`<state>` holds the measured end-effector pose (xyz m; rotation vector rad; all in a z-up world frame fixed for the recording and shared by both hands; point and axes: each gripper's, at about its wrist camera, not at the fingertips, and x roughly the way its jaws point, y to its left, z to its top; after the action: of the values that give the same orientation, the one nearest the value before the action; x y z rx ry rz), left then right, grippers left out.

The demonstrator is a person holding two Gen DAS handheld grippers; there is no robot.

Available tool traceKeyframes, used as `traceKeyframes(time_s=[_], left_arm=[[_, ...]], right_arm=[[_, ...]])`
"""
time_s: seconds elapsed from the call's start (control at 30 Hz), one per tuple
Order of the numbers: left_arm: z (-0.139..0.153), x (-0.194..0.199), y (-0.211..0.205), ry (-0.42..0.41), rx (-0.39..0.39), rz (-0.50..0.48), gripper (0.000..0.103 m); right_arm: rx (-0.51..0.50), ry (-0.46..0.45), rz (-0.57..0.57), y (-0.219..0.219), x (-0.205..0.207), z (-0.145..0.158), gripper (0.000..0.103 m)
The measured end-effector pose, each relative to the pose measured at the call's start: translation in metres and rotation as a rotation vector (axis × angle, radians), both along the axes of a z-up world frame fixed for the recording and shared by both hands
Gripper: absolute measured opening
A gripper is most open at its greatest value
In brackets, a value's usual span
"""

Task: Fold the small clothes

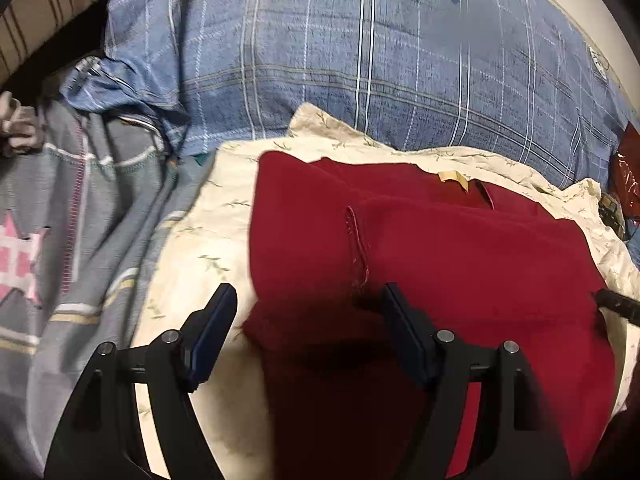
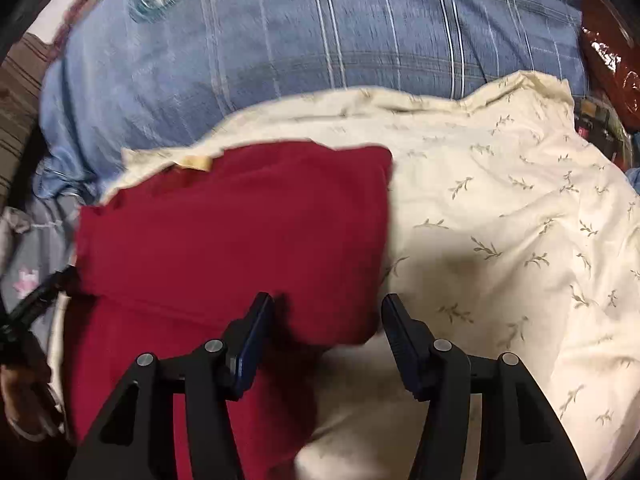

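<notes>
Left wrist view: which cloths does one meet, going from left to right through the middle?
grey quilt → cream sheet → red garment → cream sheet again at the right edge

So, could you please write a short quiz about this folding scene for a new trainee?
1. True or false: the left hand-held gripper is clamped on the red garment.
2. On which surface does the red garment lie? A) cream leaf-print cloth B) wooden floor C) metal tray
3. Fill in: behind the cream cloth lies a ___ plaid pillow.

Key: 1 false, its jaws stand open above the garment, as do those of the right hand-held gripper. 2 A. 3 blue.
</notes>
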<state>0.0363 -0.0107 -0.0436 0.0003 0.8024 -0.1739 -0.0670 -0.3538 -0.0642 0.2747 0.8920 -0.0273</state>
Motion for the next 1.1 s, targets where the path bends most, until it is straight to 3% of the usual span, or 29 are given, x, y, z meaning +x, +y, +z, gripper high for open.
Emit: traceKeyframes(time_s=[0.2, 0.5, 0.67, 0.8, 1.1], left_arm=[[0.0, -0.022, 0.007, 0.022, 0.019, 0.026, 0.073], [-0.012, -0.042, 0.011, 0.004, -0.05, 0.013, 0.073], [-0.025, -0.043, 0.01, 0.014, 0.014, 0.022, 0.073], [-0.022, -0.045, 0.013, 0.005, -0.001, 0.03, 0.073], [-0.014, -0.057, 0.012, -0.004, 0.01, 0.018, 0.073]], right_arm=[[0.009, -0.048, 0.048, 0.008, -0.031, 0.018, 0.069], [0.049, -0.071, 0.093, 0.029, -0.038, 0.009, 0.069], [0.067, -0.043, 0.13, 0.051, -0.042, -0.005, 0.069], [0.019, -0.043, 0.154, 0.065, -0.048, -0.006, 0.071], [0.018, -0.046, 0.188, 0.076, -0.066, 0.003, 0.072]])
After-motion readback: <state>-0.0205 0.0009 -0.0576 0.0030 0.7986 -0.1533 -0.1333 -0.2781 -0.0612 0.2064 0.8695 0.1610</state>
